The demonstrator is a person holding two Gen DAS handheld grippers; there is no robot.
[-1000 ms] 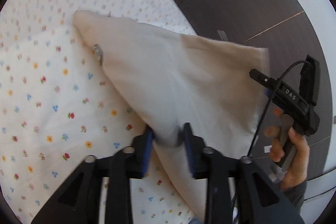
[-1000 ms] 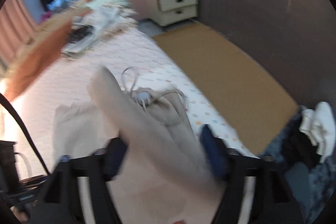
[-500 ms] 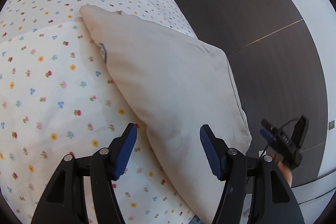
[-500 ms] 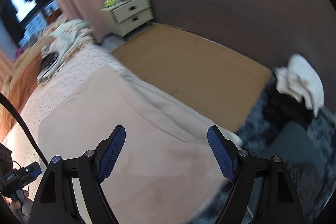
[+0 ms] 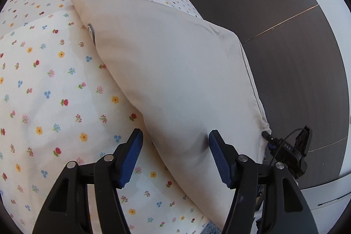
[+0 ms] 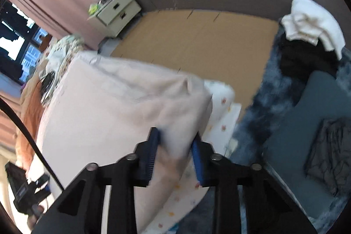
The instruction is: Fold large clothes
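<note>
Only one marking is seen: small white letters, seemingly "DAS", are printed on the black body of the right hand-held gripper point(image 5: 287, 151) at four o'clock in the left wrist view. Nothing else can be read.

right wrist view pretty smeared, beige garment point(image 6: 122, 102) edges fuzzy | can't tell if right gripper point(image 6: 175, 155) pads actually pinch it | garment's near corner hidden behind left gripper point(image 5: 175, 157) | bedsheet point(image 5: 54, 102) cut off at frame edge
</note>
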